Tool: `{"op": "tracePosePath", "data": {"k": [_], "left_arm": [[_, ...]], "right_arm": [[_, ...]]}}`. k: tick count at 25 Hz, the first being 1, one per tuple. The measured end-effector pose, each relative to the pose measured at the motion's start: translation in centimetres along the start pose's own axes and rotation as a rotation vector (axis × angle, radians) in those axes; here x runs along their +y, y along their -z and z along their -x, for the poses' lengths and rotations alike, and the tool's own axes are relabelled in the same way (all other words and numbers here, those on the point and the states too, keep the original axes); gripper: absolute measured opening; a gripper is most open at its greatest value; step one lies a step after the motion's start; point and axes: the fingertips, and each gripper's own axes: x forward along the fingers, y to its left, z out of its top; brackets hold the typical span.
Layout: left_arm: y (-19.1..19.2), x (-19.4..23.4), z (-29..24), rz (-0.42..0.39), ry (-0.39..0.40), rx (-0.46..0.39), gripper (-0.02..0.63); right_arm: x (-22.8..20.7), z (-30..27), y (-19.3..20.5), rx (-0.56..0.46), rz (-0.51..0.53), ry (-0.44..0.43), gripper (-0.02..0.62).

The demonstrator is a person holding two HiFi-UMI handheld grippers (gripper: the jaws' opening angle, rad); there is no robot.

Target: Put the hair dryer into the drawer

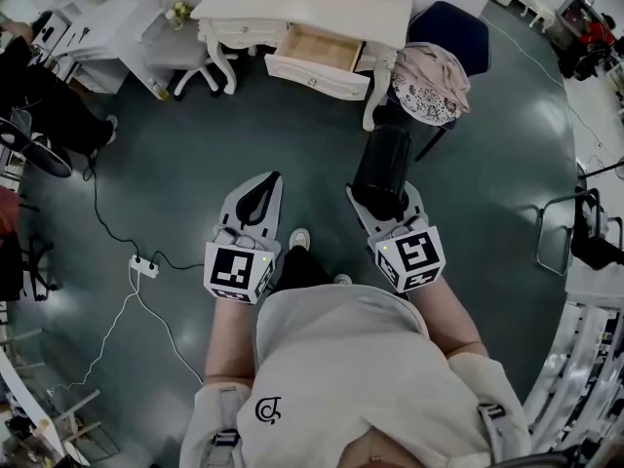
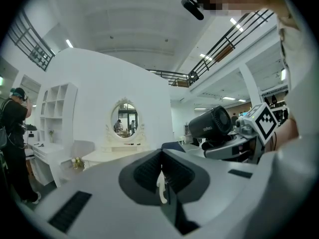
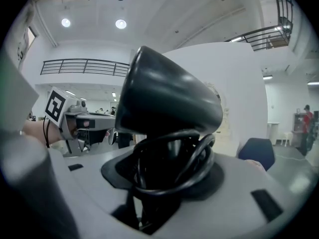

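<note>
Dark floor [image 1: 292,135] before a white dressing table [image 1: 302,8]; hair dryer [image 1: 382,169] carried, drawer [image 1: 314,74] pulled open.
Clamped on the dryer's cord-wrapped handle, the right gripper [image 1: 388,213] holds the black barrel jutting past its jaws; the left gripper [image 1: 265,185] has its jaws pressed together on nothing; both hover over the floor, well short of the drawer.
</note>
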Motion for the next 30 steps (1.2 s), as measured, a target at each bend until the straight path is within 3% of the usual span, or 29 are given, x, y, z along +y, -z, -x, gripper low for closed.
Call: {"op": "tracePosePath", "data": {"k": [7,12,19,30], "left_arm": [[0.7,6.3,-4.1,-0.01,0.024,0.006,0.014],[0.3,11.9,-7.9,0.001,0.076,-0.013,0.014],[0.1,17.6,-12.0,-0.019,0.128,0.011,0.014],[1.6,21.5,-21.6,0.004,0.117,0.037,0.014]], "right_arm": [[-1.6,-6.7,0.7,0.041,-0.064,0.035,0.224],[-3.1,-12.6,-0.4,0.046,-0.043,0.113,0.224],[-4.1,-19.3,-1.8,0.06,-0.055,0.142,0.224],[-11.4,-27.6,-1.9,0.047,-0.083,0.109,0.225]]}}
